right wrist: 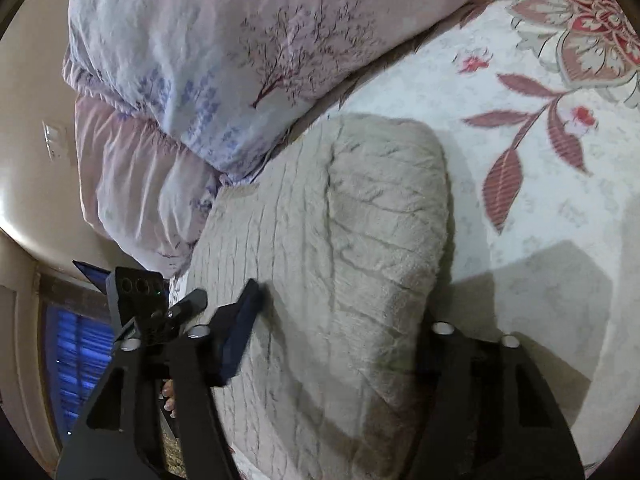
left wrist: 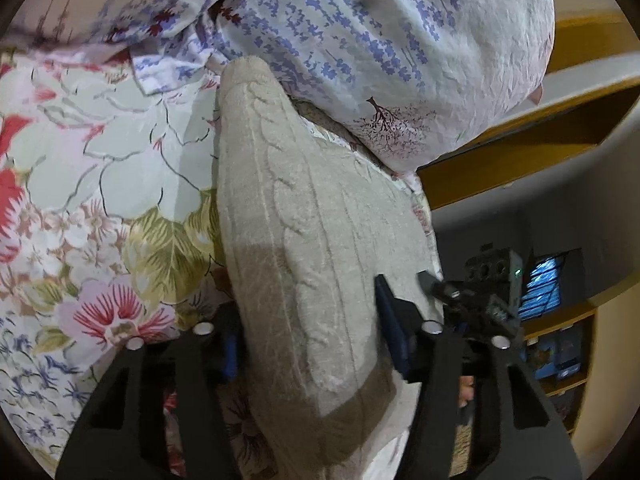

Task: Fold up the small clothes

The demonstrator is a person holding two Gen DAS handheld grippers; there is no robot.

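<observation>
A beige cable-knit garment (left wrist: 304, 216) lies on the bed, and both grippers have it between their fingers. Seen from the left wrist, the left gripper (left wrist: 312, 332) straddles the near end of the knit: a blue-padded finger (left wrist: 390, 320) presses into its right side, while the other finger sits low on the left, half hidden behind the fabric. The cloth bulges up between them and runs away toward the pillows, so the fingers are closed on it. The right gripper (left wrist: 460, 292) shows there too, just beside the knit's right edge.

From the right wrist, the right gripper (right wrist: 340, 320) holds the same garment (right wrist: 340, 240), which fills the whole gap; its left finger (right wrist: 240, 328) digs into the fabric, and its right finger is covered by the fold. The left gripper (right wrist: 176, 304) sits close by on the left, at the garment's edge.

The bed wears a floral sheet (left wrist: 100, 168) with pink and red blooms. A pillow (left wrist: 380, 48) printed with lilac sprigs and small trees rests at the far end, touching the knit. Beyond it stand yellow wooden shelves (left wrist: 560, 332), and a window with a blue glow (right wrist: 80, 356).
</observation>
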